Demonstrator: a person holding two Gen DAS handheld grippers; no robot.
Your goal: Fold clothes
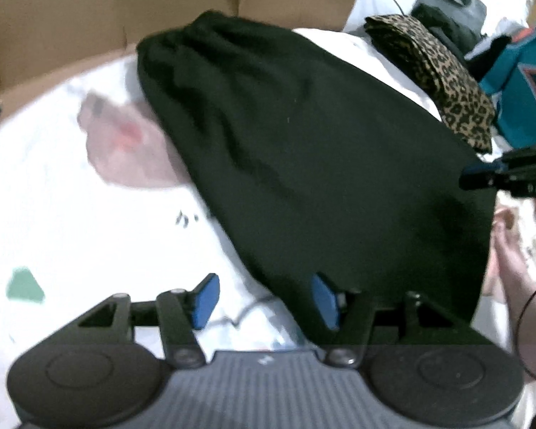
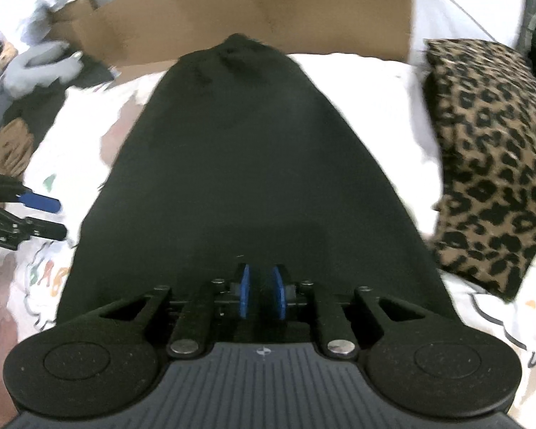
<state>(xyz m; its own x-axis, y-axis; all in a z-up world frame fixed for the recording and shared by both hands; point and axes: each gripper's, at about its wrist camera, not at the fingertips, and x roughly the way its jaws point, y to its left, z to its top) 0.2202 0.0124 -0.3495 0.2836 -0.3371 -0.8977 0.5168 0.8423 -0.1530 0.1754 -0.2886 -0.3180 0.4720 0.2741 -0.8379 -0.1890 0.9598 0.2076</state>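
My left gripper jaws wide with nothing gripped, my right gripper jaws narrowly parted over the black garment, spread on the printed white bedsheet, leopard-print fabric beside it

A white printed bedsheet covered the surface, washed out by bright light. Brown cardboard stood behind it, with a dark case beyond.
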